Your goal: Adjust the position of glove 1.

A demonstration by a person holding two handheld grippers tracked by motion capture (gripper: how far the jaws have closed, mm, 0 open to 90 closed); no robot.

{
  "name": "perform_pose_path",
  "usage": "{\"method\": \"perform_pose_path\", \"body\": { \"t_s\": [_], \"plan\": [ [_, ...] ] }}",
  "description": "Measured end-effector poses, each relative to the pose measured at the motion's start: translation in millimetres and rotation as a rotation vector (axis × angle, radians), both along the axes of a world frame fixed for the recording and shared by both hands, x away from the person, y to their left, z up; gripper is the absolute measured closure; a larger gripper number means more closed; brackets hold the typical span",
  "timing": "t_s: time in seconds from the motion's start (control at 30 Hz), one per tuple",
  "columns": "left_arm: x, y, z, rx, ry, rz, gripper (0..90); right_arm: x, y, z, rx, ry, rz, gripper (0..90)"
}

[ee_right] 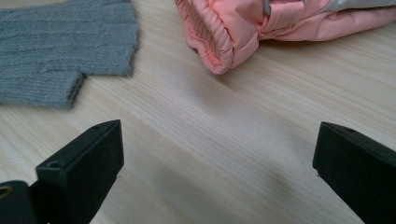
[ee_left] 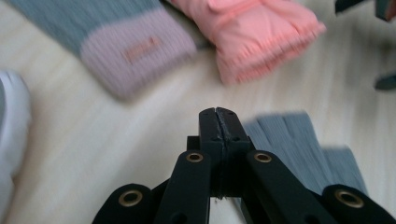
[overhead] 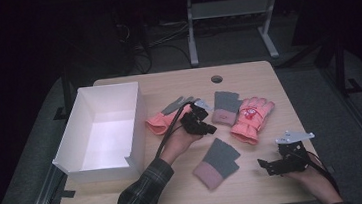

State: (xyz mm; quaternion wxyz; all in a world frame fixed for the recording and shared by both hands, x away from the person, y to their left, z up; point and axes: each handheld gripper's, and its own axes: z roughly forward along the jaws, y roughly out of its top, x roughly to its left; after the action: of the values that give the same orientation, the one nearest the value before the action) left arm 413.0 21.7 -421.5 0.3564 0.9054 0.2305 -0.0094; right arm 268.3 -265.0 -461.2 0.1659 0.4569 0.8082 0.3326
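Several gloves lie on the wooden table (overhead: 252,77). A pink padded glove (overhead: 252,118) and a grey knit glove with a pink cuff (overhead: 226,108) rest at the centre. A second pink glove (overhead: 157,123) lies by the box, and another grey knit glove (overhead: 216,163) sits nearer the front. My left gripper (overhead: 208,126) hovers over the middle of the table, and in the left gripper view it (ee_left: 218,115) is shut with nothing between its jaws. My right gripper (overhead: 264,167) rests at the front right. In the right gripper view it (ee_right: 217,144) stands open over bare wood, short of the pink cuff (ee_right: 219,37).
An open white box (overhead: 103,134) stands at the table's left side. A round cable hole (overhead: 216,79) is near the far edge. Beyond the table are a metal desk frame (overhead: 191,30) and cables on a dark floor.
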Motion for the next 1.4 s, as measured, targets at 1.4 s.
{"method": "perform_pose_path", "body": {
  "t_s": [1.4],
  "plan": [
    [59.8, -27.2, -26.8, 0.051, 0.044, 0.083, 89.7, 1.3, -1.1, -1.4, 0.005, 0.004, -0.004, 1.7]
  ]
}}
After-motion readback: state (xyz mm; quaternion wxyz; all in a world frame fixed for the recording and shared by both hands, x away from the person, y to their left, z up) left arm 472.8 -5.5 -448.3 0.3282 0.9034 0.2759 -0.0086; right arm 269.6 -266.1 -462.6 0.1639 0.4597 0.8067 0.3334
